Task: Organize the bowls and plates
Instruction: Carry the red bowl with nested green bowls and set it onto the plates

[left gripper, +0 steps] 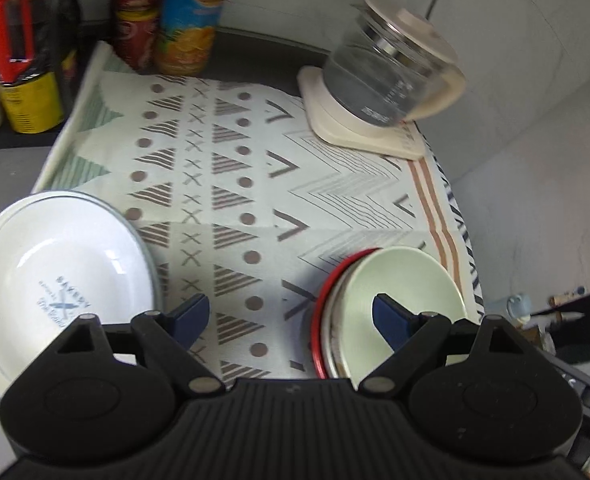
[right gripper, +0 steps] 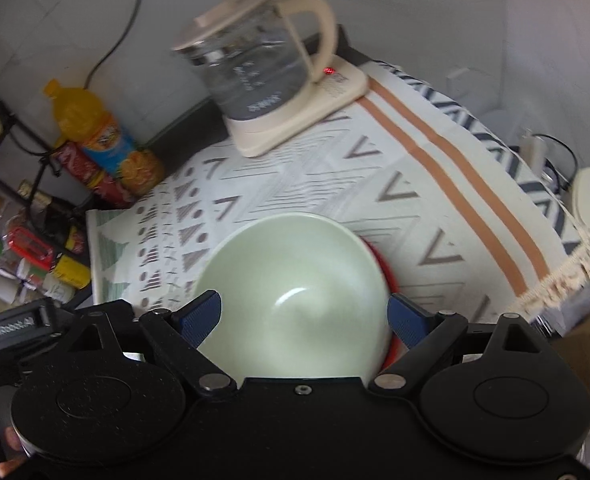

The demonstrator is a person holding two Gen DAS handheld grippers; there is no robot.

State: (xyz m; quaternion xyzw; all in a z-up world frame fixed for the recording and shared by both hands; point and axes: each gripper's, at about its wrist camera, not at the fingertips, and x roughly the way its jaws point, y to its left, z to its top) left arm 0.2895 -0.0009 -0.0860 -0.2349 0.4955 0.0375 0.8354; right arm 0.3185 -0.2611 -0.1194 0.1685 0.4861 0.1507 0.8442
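The left hand-held gripper is wide apart and holds nothing, between the white plate and the stack. The right hand-held gripper is also wide, above the pale green bowl, which sits on the red-rimmed stack on the patterned cloth

Your left wrist view looks down across the patterned cloth from close above. Your right wrist view sits nearer, over the green bowl. Both share the kettle toward the top of each frame.
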